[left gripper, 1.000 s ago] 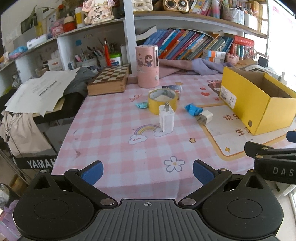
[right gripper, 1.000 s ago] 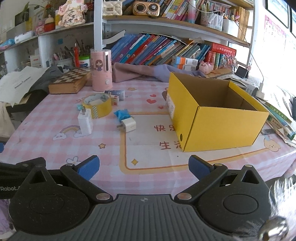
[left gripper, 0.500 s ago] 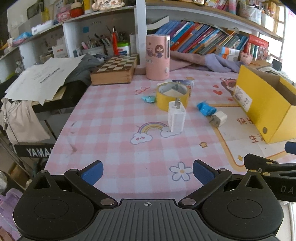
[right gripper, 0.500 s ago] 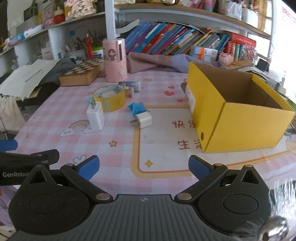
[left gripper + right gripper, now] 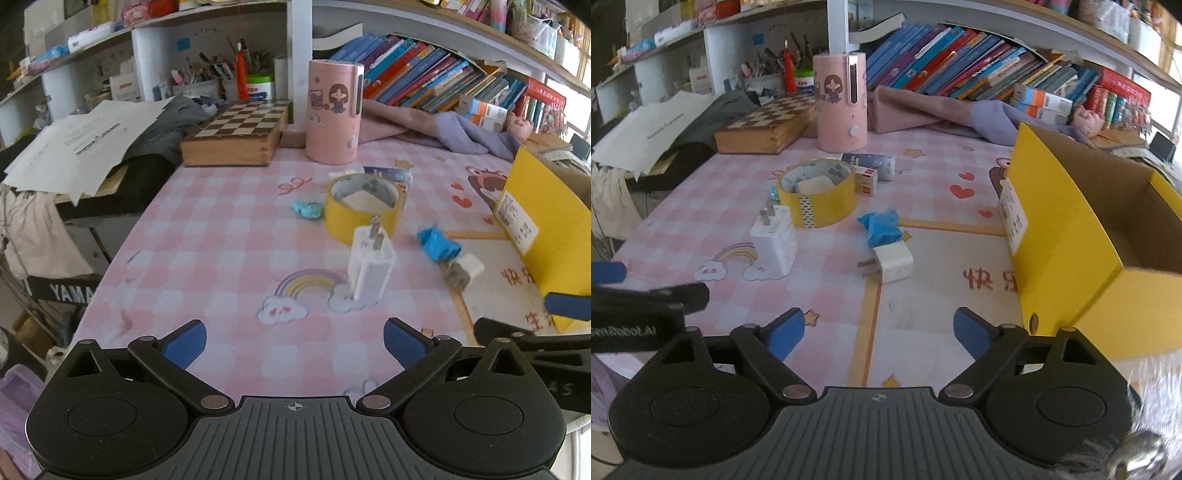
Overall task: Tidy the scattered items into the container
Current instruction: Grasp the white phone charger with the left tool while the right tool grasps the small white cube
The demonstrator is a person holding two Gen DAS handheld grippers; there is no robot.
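Pink-checked cloth covers the bench [image 5: 701, 206], bookshelves behind. Scattered items sit mid-bench: an upright white charger [image 5: 370, 267] just beside the yellow tape roll [image 5: 817, 196], a smaller plug [image 5: 891, 263] lying at its 3 o'clock, touching a blue wrapper [image 5: 881, 228]. The yellow box [image 5: 1082, 236], open and apparently empty, stands at 3 o'clock. Risk, as I judge it: the tall charger could topple if a finger clips it, and the plug's prongs may snag. Left gripper [image 5: 294, 343] and right gripper [image 5: 878, 331] hover low, level, side by side, fingers wide and holding nothing.
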